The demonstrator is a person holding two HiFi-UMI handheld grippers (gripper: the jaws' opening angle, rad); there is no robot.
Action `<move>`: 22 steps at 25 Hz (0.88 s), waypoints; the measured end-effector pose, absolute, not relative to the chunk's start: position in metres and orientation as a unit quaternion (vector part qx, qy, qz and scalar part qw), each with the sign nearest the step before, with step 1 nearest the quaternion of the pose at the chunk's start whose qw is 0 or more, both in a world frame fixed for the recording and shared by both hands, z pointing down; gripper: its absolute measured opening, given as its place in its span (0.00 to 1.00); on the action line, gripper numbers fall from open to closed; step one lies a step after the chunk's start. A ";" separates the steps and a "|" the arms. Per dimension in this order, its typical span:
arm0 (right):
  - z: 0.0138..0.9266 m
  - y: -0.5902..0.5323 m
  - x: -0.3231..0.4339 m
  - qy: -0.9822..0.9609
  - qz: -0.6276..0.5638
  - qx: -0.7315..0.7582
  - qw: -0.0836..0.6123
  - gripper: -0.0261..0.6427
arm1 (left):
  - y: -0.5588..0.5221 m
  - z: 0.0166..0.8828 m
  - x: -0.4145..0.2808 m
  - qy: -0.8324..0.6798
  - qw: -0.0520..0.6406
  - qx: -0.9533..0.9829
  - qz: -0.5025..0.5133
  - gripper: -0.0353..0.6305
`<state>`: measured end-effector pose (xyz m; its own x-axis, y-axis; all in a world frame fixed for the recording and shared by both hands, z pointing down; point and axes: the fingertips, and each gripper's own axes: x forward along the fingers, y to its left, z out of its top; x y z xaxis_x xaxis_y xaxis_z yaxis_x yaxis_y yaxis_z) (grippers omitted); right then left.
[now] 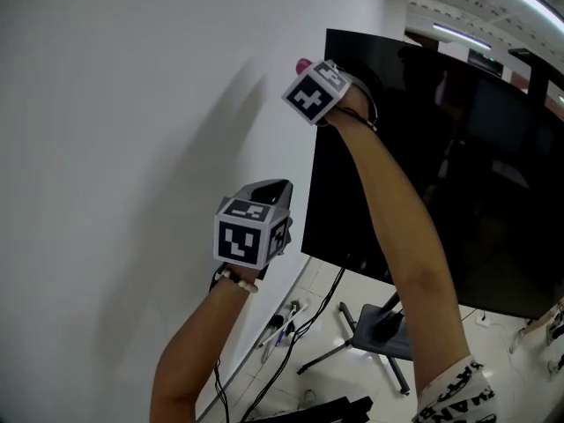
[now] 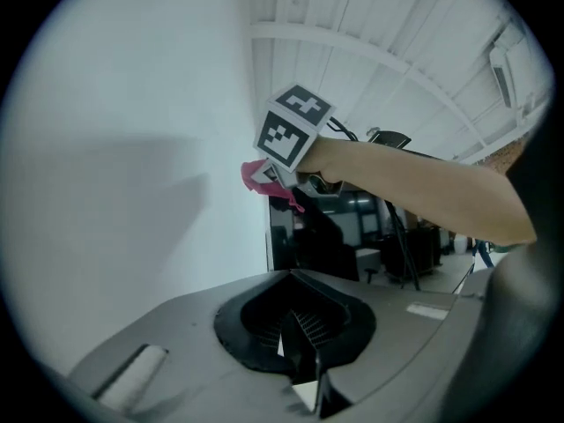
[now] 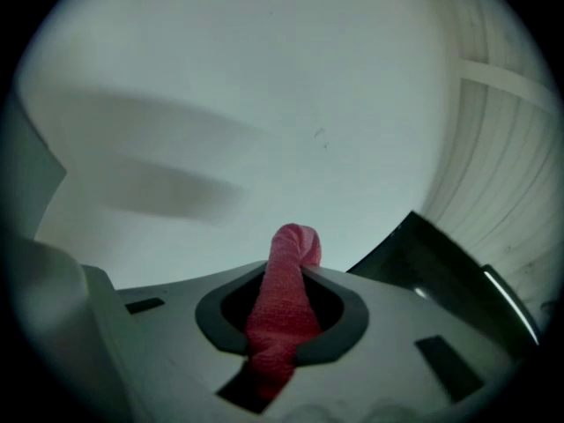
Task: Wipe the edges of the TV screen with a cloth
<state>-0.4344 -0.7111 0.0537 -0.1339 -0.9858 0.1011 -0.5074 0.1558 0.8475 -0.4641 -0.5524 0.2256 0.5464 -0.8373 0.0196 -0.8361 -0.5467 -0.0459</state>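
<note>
R gripper (image 1: 314,85) up high, clamped on the pink cloth (image 3: 284,293), which is rolled into a thin wad w/ its tip poking just past the jaw ends. TV screen (image 1: 441,174) top corner sits just right of that gripper, white wall (image 1: 132,148) straight ahead of it. Cloth tip is near the corner; can't tell if it touches. L gripper (image 2: 304,346) is lower and to the left, jaws pressed together, nothing in them, beside the TV's left edge, apart from it.

Risks, as I read it: little cloth shows beyond the jaws — press hard or at a bad angle & bare jaw plastic may scrape the edge. The thin wad could also slide out mid-stroke. TV's on a floor stand (image 1: 379,333) far below; a firm push up top might rock it.

Writing: none legible — no brand seen on the TV, cubes carry only square markers, sleeve (image 1: 454,395) print cut off.
</note>
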 end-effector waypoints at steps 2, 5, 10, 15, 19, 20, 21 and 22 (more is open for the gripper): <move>0.076 -0.713 -0.430 -0.696 -0.305 0.565 0.321 0.13 | -0.558 0.238 -0.463 0.476 0.004 -0.879 -0.019 0.05; 0.100 -0.713 -0.426 -0.705 -0.294 0.584 0.274 0.13 | -0.562 0.255 -0.460 0.479 0.003 -0.878 -0.019 0.05; 0.144 -0.709 -0.418 -0.723 -0.248 0.616 0.190 0.13 | -0.565 0.278 -0.462 0.486 -0.013 -0.874 -0.002 0.05; 0.178 -0.705 -0.407 -0.758 -0.154 0.628 0.088 0.13 | -0.566 0.295 -0.463 0.491 -0.017 -0.871 0.007 0.05; 0.201 -0.704 -0.398 -0.768 -0.095 0.632 0.030 0.13 | -0.565 0.312 -0.468 0.491 -0.025 -0.871 0.005 0.05; 0.208 -0.705 -0.395 -0.770 -0.080 0.633 0.022 0.13 | -0.564 0.315 -0.469 0.492 -0.027 -0.870 0.006 0.05; 0.215 -0.706 -0.393 -0.773 -0.065 0.631 0.013 0.13 | -0.561 0.318 -0.470 0.493 -0.027 -0.870 0.006 0.05; 0.222 -0.707 -0.392 -0.776 -0.050 0.629 0.003 0.13 | -0.559 0.320 -0.471 0.493 -0.027 -0.870 0.005 0.05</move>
<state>-0.3920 -0.7066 0.2223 -0.2080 -0.9765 -0.0571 -0.9758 0.2031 0.0813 -0.4709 -0.5586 0.3205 0.5138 -0.8577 0.0182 -0.8572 -0.5124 0.0522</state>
